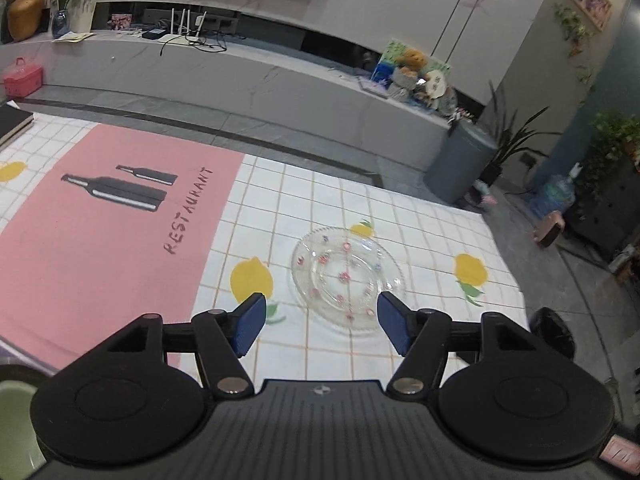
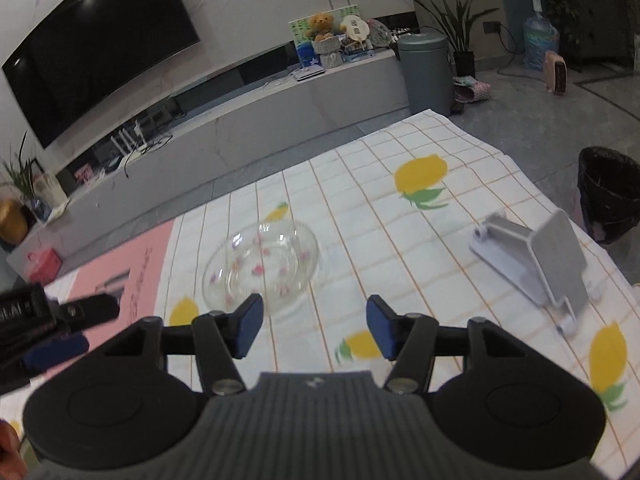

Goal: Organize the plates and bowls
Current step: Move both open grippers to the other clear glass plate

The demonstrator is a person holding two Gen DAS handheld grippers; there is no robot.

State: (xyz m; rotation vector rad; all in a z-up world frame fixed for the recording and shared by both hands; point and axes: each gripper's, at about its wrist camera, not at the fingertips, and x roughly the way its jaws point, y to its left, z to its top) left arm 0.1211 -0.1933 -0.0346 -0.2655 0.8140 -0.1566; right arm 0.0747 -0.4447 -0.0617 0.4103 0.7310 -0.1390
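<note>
Item: clear glass plate (image 1: 347,276), flat on counter (image 1: 420,220). Fragile, slippery, stiff; I would grip its raised rim. My left gripper (image 1: 322,322) and right gripper (image 2: 315,327) gape empty.

Dim indoor light, cool grey cast. Ceiling lamps glare on television (image 2: 96,52) beyond my right claw. Right view motion-blurred, glass plate (image 2: 262,268) smeared; left sharper. Fisheye bends edges, corners dark.
</note>
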